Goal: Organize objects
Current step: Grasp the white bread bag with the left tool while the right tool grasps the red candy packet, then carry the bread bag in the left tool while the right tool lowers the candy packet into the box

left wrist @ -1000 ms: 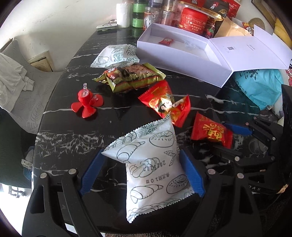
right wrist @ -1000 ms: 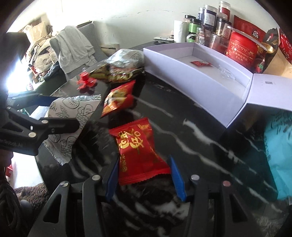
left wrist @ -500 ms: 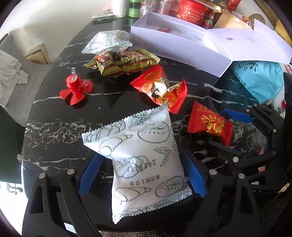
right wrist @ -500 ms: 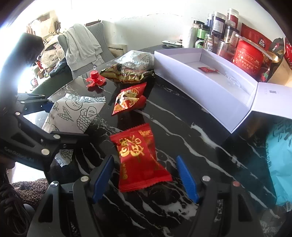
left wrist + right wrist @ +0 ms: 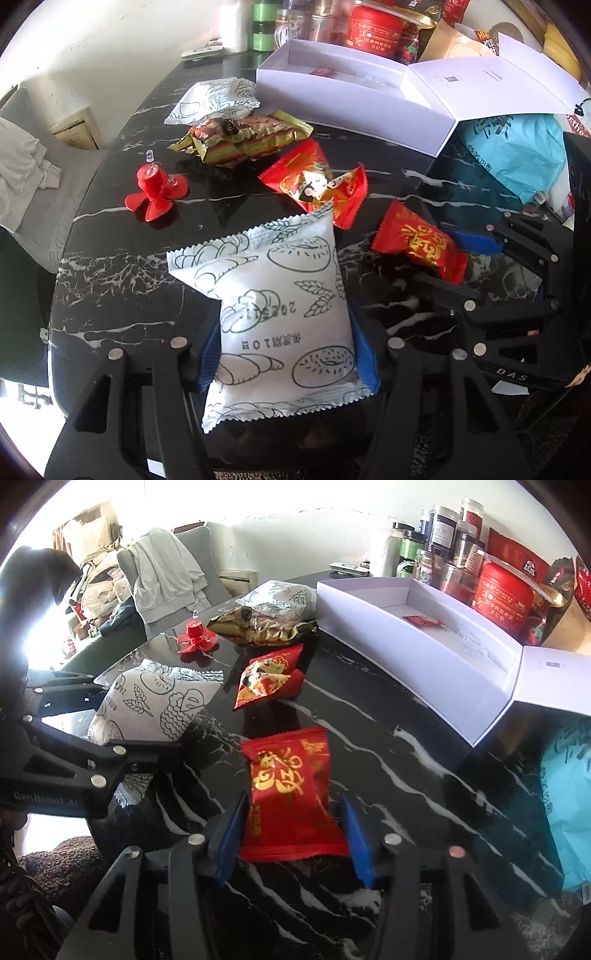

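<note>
Little of the sorting looks done; the white box (image 5: pixel 343 99) at the back of the desk (image 5: pixel 110 266) stands open and holds only one small red sachet (image 5: pixel 421 620), while most snacks lie loose on the dark marble.

The left gripper (image 5: pixel 286 354) has just been closing, and its blue fingers (image 5: pixel 208 354) now press both sides of the white bread packet (image 5: pixel 280 302) near the front edge; the packet's sides are pinched in, so it reads as gripped. The right gripper (image 5: pixel 291 838) has likewise been closing; its fingers (image 5: pixel 231 838) sit against the red packet (image 5: pixel 291 794), which stands up between them, so that too looks held; neither packet has clearly left the desk.

Left to do, as I judge it: carry these two to the box, then fetch the second red packet (image 5: pixel 317 184), the green packet (image 5: pixel 240 140), the other white packet (image 5: pixel 212 99) and perhaps the red toy (image 5: pixel 155 184).
</note>
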Demonstrator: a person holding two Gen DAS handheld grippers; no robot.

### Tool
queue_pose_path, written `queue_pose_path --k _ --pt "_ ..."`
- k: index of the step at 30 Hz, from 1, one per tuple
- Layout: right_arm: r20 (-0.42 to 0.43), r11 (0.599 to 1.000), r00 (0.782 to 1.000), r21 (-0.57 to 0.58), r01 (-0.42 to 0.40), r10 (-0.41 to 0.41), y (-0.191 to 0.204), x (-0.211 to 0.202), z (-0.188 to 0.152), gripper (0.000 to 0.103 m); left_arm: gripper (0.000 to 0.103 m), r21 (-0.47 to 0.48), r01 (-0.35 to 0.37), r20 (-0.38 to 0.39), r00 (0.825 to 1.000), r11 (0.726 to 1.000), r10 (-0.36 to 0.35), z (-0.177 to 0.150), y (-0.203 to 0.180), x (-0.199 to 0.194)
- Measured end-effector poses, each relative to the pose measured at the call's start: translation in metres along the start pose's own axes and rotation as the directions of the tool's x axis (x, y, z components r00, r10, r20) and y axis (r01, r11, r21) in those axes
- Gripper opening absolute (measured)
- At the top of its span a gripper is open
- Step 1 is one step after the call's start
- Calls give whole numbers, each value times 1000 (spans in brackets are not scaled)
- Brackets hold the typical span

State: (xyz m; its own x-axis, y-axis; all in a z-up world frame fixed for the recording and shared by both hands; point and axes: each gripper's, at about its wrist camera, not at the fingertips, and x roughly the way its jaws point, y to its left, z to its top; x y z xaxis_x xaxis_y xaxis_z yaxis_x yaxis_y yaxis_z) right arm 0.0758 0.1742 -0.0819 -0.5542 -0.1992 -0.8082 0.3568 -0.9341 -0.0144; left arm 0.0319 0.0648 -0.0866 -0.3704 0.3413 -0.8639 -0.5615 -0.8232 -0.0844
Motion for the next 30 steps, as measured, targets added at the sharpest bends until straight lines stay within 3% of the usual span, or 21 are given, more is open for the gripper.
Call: queue_pose_path --k 8,18,26,30 --pt "7 1000 1000 16 8 -8 4 -4 -3 41 56 -11 21 15 1000 1000 -21 -7 2 -6" --pt "86 999 996 -45 2 2 22 -35 1 38 55 -55 -32 101 994 998 37 -22 1 -36" --pt "128 997 991 -74 37 -27 26 -60 10 38 55 -47 -56 128 990 997 61 -12 1 -53" --pt "141 997 990 -75 -2 12 22 -62 23 38 55 -55 -58 134 989 997 65 1 5 -58"
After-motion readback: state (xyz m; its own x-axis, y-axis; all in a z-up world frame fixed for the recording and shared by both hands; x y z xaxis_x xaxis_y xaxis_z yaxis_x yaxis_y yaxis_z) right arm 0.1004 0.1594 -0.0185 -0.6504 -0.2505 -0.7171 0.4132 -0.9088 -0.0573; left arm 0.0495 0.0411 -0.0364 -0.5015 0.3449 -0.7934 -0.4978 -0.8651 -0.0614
